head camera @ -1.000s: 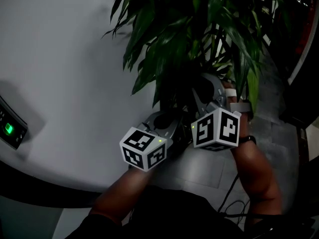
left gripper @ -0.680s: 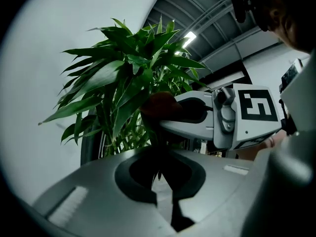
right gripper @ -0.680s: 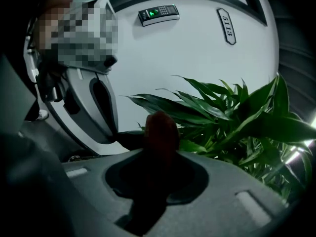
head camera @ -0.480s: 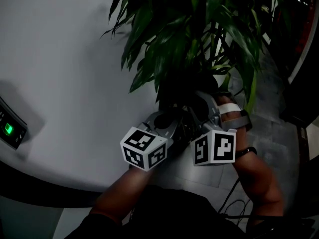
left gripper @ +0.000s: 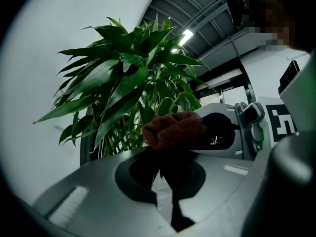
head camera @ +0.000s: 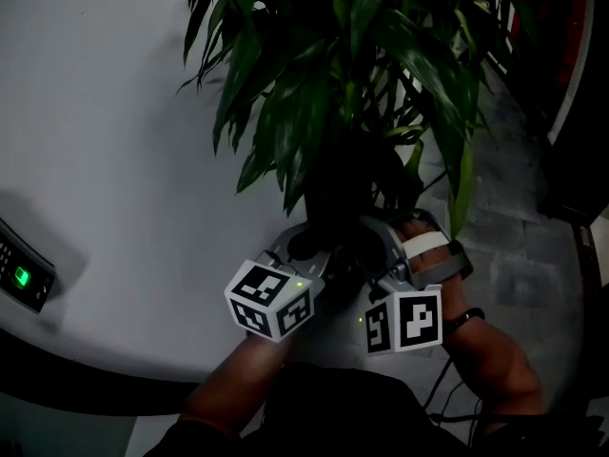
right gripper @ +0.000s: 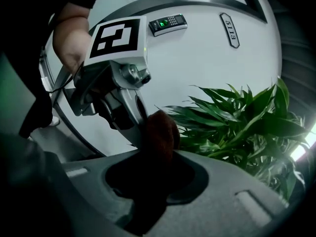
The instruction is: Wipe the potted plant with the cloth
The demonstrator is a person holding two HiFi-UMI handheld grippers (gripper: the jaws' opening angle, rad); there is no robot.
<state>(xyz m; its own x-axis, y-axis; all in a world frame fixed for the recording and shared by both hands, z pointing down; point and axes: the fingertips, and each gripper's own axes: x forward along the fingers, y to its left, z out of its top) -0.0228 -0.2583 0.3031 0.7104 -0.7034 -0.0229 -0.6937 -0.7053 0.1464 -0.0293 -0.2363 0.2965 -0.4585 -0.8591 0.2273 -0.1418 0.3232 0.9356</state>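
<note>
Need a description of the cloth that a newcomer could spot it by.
Find the big leafy potted plant against the white wall. Just beneath its leaves the left gripper and right gripper meet, and the cloth is the bunched lump at their tips. It's the only brown, fuzzy thing among grey plastic and green leaves.

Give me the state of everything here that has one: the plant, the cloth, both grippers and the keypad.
Plant: upright, leaves green and full.
Cloth: bunched up, pinched at the right gripper's tip.
Right gripper: shut on the cloth.
Left gripper: fingers closed, tips right by the cloth; whether they grip it can't be told.
Keypad: green light on.
</note>
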